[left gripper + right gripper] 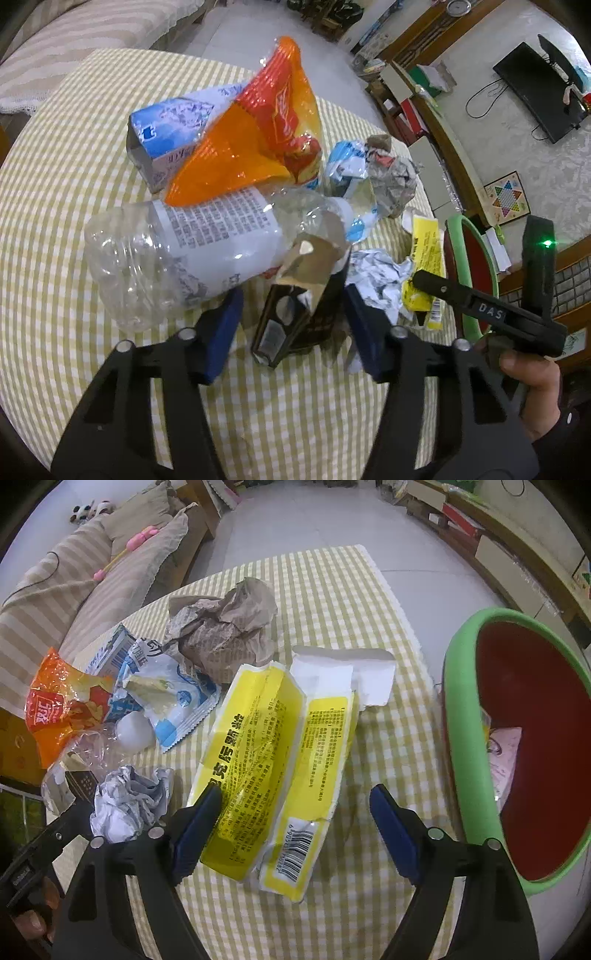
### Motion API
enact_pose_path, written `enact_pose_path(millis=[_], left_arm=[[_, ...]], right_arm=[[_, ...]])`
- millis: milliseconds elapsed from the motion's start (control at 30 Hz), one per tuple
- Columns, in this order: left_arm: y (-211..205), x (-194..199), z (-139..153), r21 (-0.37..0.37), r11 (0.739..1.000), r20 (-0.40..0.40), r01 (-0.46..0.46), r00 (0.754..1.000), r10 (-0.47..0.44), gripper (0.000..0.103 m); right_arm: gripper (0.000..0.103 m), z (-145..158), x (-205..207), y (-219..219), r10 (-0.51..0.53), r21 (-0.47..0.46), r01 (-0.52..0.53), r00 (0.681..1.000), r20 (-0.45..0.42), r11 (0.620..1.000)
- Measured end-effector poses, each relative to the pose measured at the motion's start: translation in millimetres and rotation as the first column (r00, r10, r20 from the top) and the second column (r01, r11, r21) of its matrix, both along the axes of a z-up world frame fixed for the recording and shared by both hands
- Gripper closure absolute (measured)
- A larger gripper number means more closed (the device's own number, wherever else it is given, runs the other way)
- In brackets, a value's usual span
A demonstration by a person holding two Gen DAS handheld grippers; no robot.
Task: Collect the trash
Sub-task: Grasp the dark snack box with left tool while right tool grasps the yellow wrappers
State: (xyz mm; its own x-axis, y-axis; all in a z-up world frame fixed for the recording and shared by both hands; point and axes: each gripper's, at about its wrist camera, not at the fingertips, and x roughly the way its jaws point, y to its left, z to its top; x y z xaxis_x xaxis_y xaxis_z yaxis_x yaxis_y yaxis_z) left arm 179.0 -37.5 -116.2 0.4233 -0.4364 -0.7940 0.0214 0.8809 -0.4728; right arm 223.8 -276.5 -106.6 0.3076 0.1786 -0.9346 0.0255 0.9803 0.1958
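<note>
Trash is lying in a loose pile on the desk (332, 590), which is wearing a yellow-and-white checked cloth. The flattened yellow carton (273, 775) is showing printed text and a barcode, and it is sitting between the spread fingers of the right claw (295, 830), whose jaws are standing wide. The left claw (291, 321) is also standing wide around a torn dark box (295, 295), with no contact visible. A crushed clear bottle (177, 251), an orange snack bag (258, 133) and crumpled white paper (125, 805) are lying nearby. A green-rimmed red bin (472, 775) is standing beside the desk. A striped sofa (74, 583) is sitting beyond on a pale tiled floor (314, 517).
</note>
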Motion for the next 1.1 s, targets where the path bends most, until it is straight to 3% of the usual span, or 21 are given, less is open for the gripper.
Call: enact_pose_path(millis=[167,333,800,1100], left_arm=[[-3.8,1.9,4.1,-0.011,1.0,0.026,0.018,1.0,-0.018,0.062],[-1.8,-0.4,3.1,-0.034,0.999,0.025,0.017,1.0,-0.016,0.065],[20.2,-22.5,29.5,0.013,1.0,0.082,-0.002,0.997,0.001,0.067],[27.7,-38.1,55.7,0.049,0.999,0.128,0.004,0.992,-0.01,0.068]], right_arm=[[0.047,1.4,1.1,5.0,0.036,0.027,-0.036,0.999,-0.001,0.999],[0.052,3.8,-1.8,6.9,0.032,0.04,-0.032,0.999,0.001,0.999],[0.069,22.7,-9.1,3.2,0.025,0.03,-0.025,0.999,0.026,0.999],[0.07,39.8,-21.1,2.8,0.028,0.036,-0.03,0.998,0.059,0.999]])
